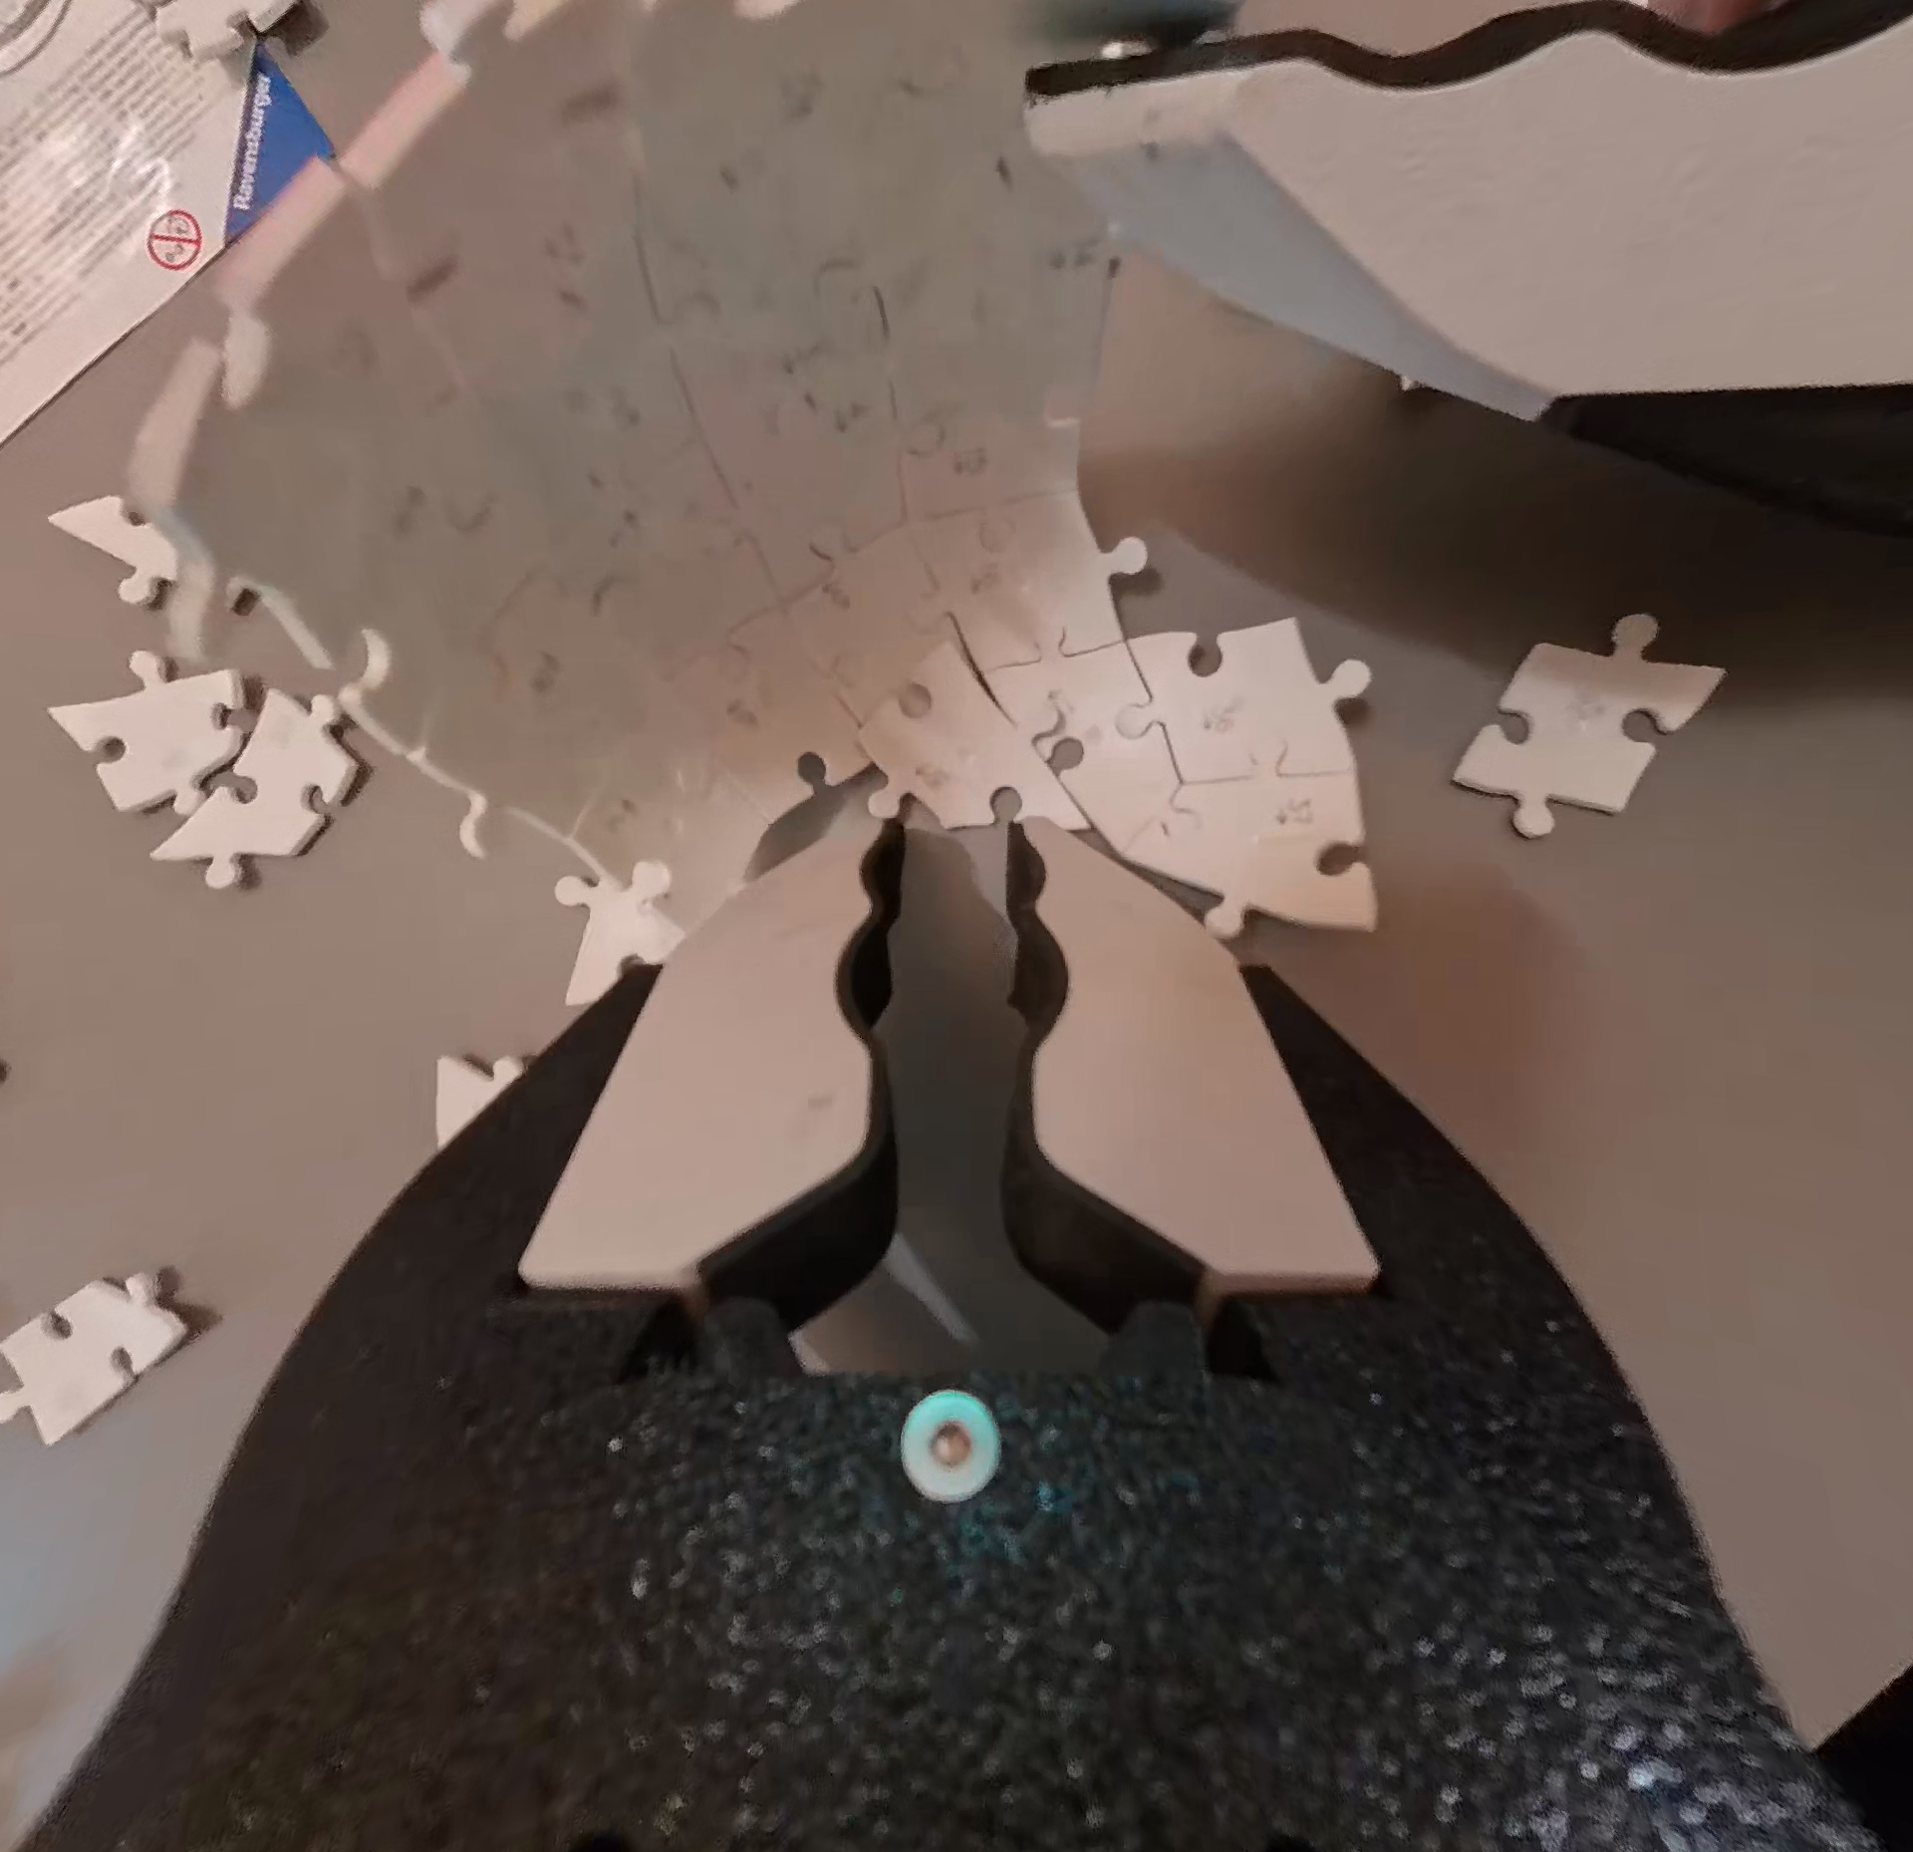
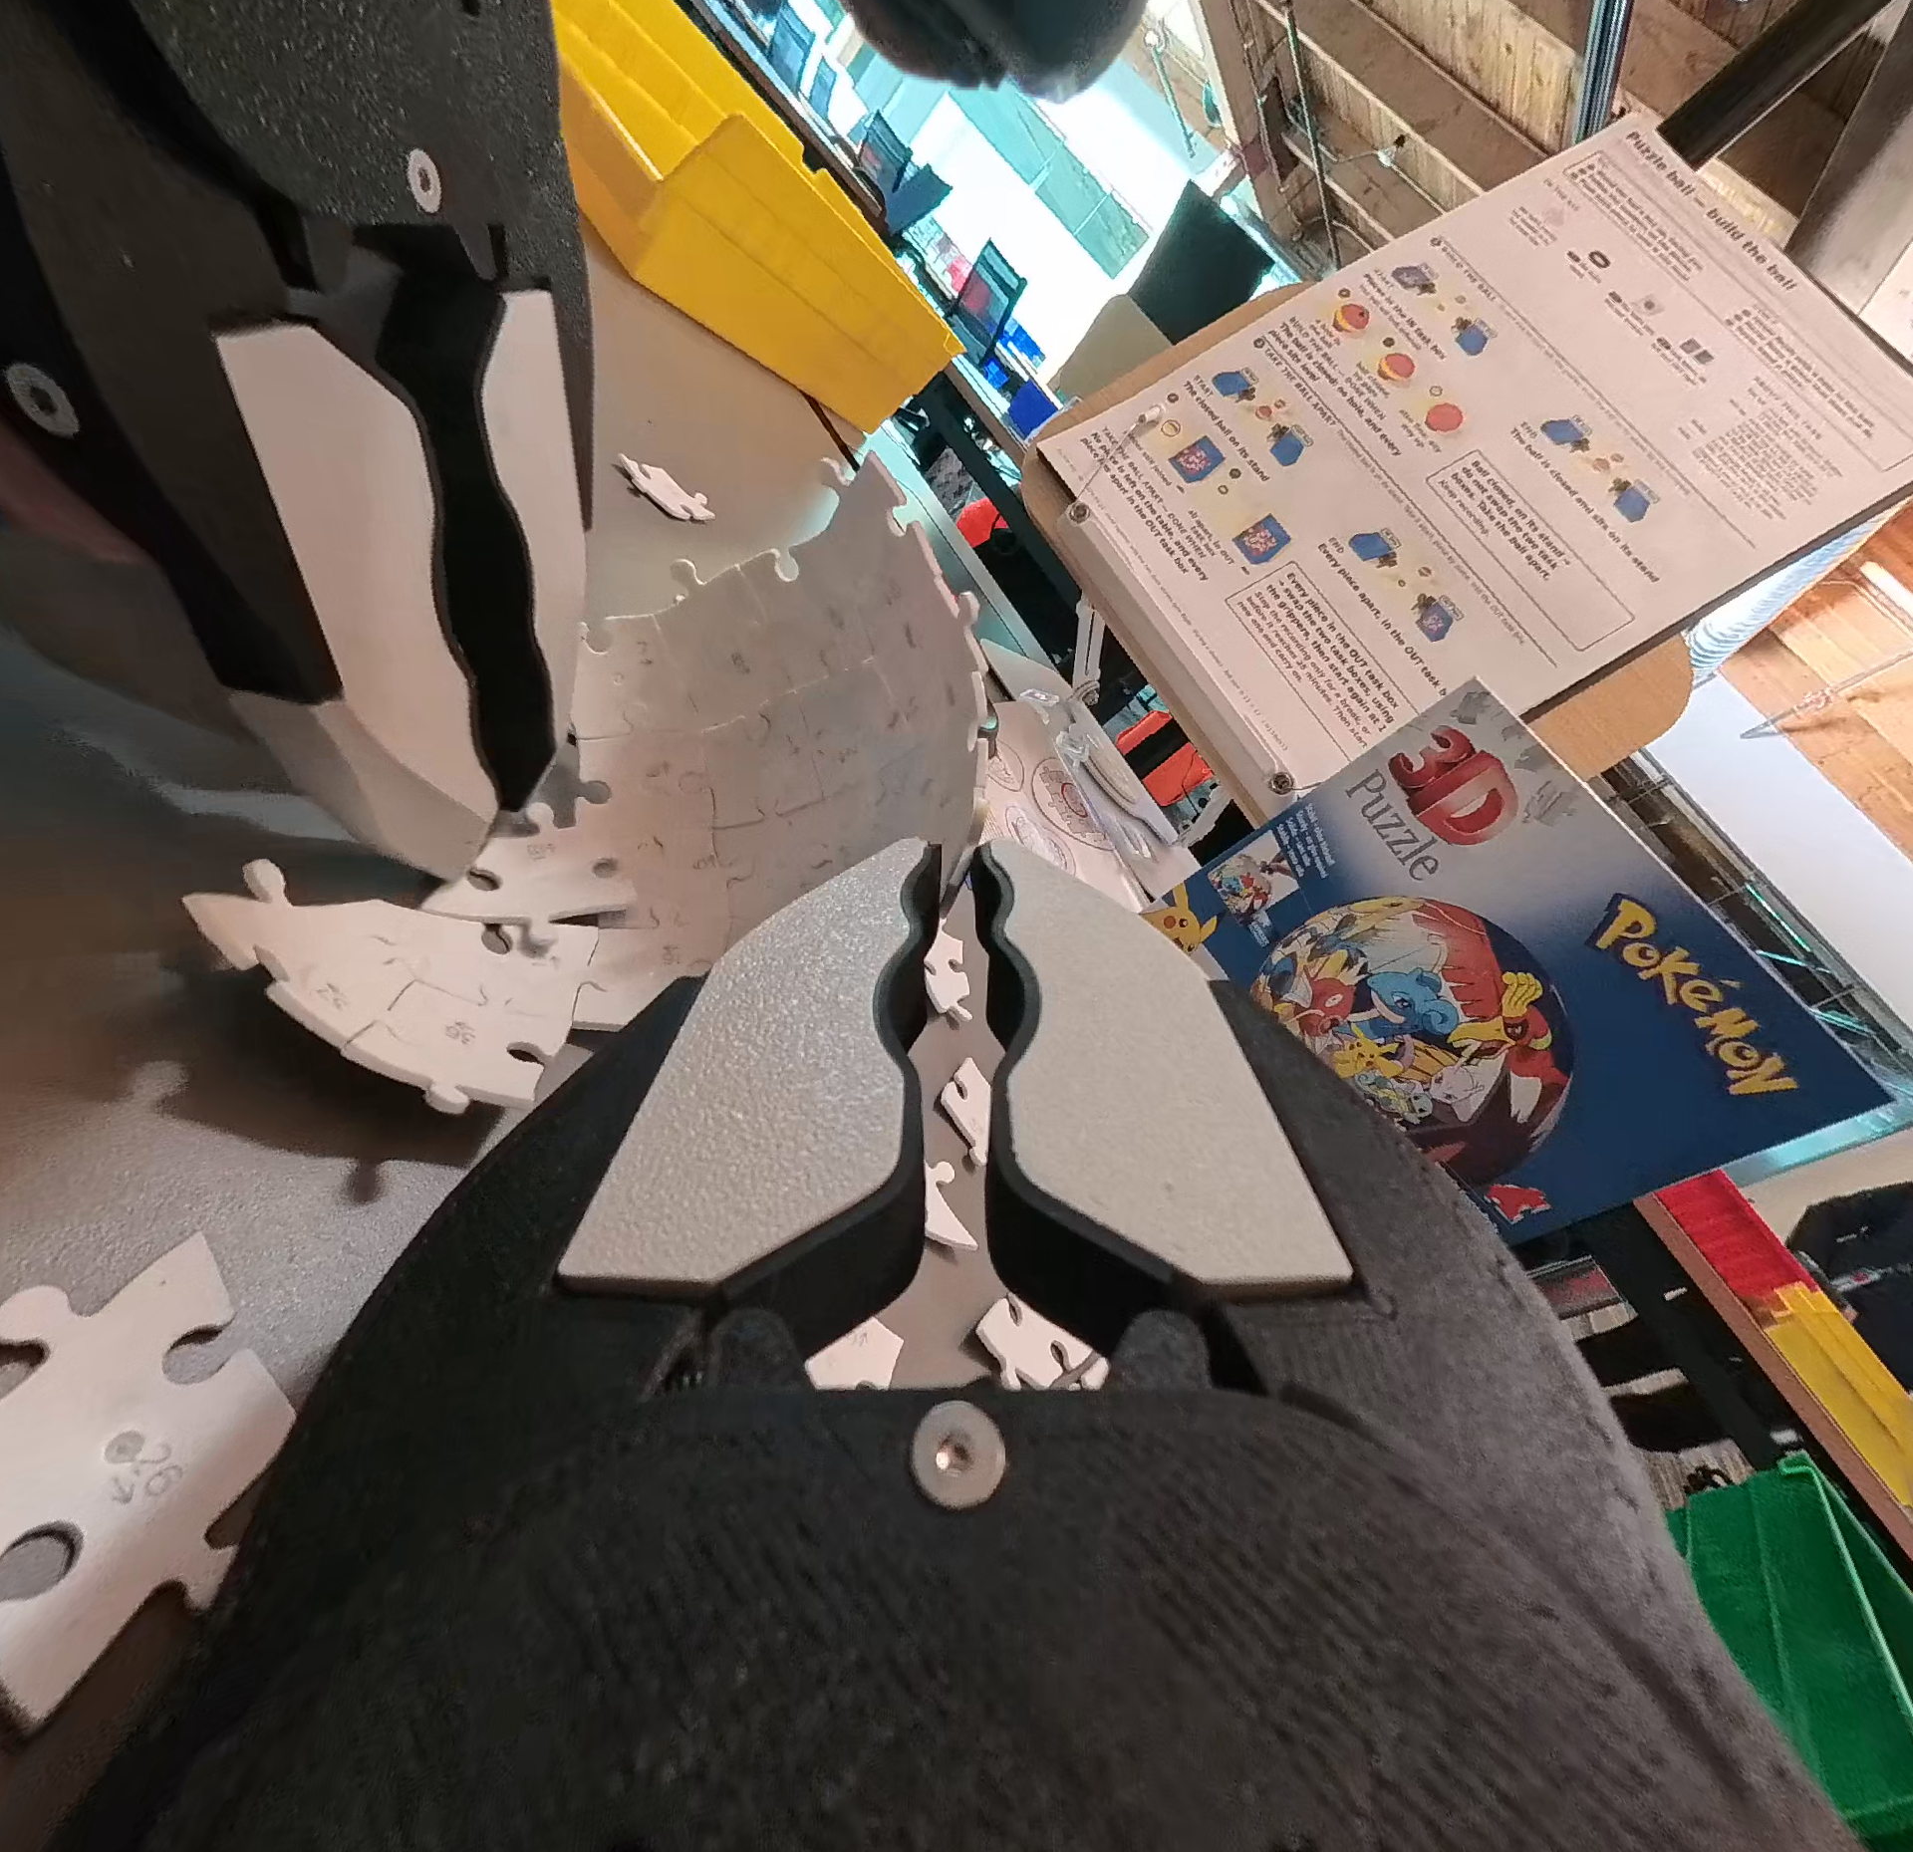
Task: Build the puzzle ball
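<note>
The partly built puzzle ball shell, a curved sheet of joined white pieces with its plain inner face toward both cameras, stands on the grey worktop. Its lower rim lies at the tips of the left hand-held gripper, whose jaws stand narrowly apart on that rim; whether they actually pinch a piece cannot be told. In the right wrist view the right hand-held gripper sits at the shell's upper edge, jaws almost together with a thin gap, and a grip cannot be confirmed. Loose pieces lie scattered around the shell, one to its right. The blue puzzle box and an instruction sheet stand behind.
</note>
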### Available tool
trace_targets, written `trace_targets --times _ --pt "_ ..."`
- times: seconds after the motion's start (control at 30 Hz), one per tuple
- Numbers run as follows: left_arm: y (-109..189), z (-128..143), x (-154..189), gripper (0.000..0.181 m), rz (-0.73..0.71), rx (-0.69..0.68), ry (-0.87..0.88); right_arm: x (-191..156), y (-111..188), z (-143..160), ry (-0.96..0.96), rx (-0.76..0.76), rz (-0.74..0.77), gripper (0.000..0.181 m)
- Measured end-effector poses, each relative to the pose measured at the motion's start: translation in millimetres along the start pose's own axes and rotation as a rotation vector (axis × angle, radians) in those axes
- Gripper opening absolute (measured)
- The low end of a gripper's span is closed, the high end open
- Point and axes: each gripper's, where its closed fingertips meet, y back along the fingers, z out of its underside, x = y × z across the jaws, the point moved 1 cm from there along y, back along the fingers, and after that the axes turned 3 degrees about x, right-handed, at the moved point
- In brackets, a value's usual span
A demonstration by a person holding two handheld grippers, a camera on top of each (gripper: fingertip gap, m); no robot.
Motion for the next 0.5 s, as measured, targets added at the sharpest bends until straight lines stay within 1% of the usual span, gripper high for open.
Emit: trace_targets --times 0.17,0.23,0.3,0.4,0.5 --pt "4.3 -1.9 -0.1 0.019 0.020 0.005 -0.048 -0.2 0.0 -0.5 0.007 0.001 0.000 0.006" --pt "9.0 -11.1 1.3 0.019 0.026 0.048 -0.071 -0.2 0.0 -0.9 0.010 0.003 0.000 0.006" --pt "10.3 -21.5 3.2 0.018 0.016 0.087 -0.131 -0.4 -0.4 -1.7 0.011 0.006 0.000 0.006" --pt "2.8 -23.9 -1.1 0.009 -0.045 0.062 -0.256 -0.7 -1.0 -2.5 0.012 0.008 0.001 0.006" --pt "-3.1 -20.8 -4.0 0.000 -0.069 0.032 -0.305 -0.4 -0.2 -1.5 0.012 0.004 0.000 0.006"
